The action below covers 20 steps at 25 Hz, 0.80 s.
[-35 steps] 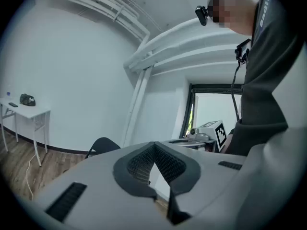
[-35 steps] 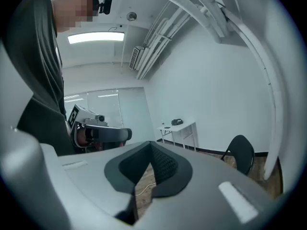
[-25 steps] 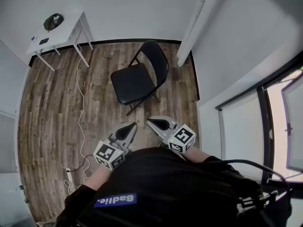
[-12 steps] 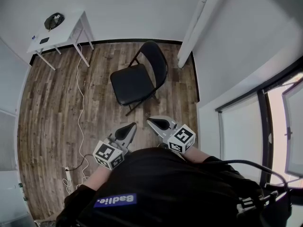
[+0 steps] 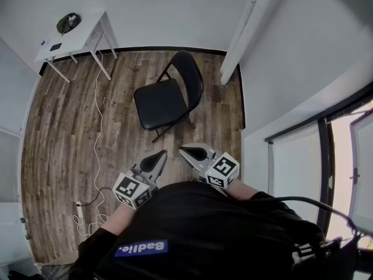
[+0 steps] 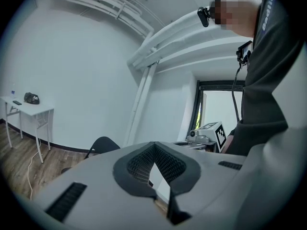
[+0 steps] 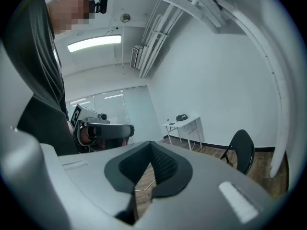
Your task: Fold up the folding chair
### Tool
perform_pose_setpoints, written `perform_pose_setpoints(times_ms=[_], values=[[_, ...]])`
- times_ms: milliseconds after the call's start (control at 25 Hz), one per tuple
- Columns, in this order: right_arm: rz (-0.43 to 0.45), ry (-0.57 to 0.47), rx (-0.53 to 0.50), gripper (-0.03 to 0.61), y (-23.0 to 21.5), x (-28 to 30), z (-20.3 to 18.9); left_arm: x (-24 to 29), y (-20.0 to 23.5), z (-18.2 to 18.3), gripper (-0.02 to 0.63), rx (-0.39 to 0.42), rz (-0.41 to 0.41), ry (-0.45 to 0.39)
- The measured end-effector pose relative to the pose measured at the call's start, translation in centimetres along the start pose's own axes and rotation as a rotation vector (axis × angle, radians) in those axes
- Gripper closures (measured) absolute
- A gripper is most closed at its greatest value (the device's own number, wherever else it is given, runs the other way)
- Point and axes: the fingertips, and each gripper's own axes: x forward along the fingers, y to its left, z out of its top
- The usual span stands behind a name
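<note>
A black folding chair (image 5: 168,97) stands unfolded on the wood floor, its seat toward me and its rounded back at the far right. Its back also shows in the left gripper view (image 6: 101,145) and the right gripper view (image 7: 242,150). My left gripper (image 5: 157,157) and right gripper (image 5: 186,151) are held side by side close to my body, short of the chair and apart from it. Both are shut with nothing between their dark pads (image 6: 154,163), (image 7: 152,166).
A small white table (image 5: 74,37) with a dark object on it stands at the far left wall. A white cable (image 5: 99,121) runs along the floor from it to a power strip (image 5: 80,213). A white column (image 5: 242,31) rises right of the chair.
The chair sits slightly lower and nearer in the head view. Both grippers stay shut and keep their places in front of me.
</note>
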Motion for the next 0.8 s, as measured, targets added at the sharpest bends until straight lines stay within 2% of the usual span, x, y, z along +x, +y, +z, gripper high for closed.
perform_pose_setpoints(times_ms=[240, 440, 600, 800], values=[[0.033, 0.0, -0.003, 0.58, -2.0, -1.0, 0.1, 1.4, -0.4, 0.3, 0.612, 0.013, 0.064, -0.01], [0.035, 0.007, -0.007, 0.58, -3.6, 0.1, 0.2, 2.0, 1.8, 0.3, 0.612, -0.001, 0.08, -0.033], [-0.001, 0.008, -0.011, 0.58, -5.8, 2.4, 0.7, 2.9, 5.1, 1.3, 0.612, 0.005, 0.066, -0.042], [-0.061, 0.025, -0.016, 0.58, -9.1, 7.5, 1.5, 4.0, 11.7, 2.6, 0.612, -0.007, 0.034, -0.036]])
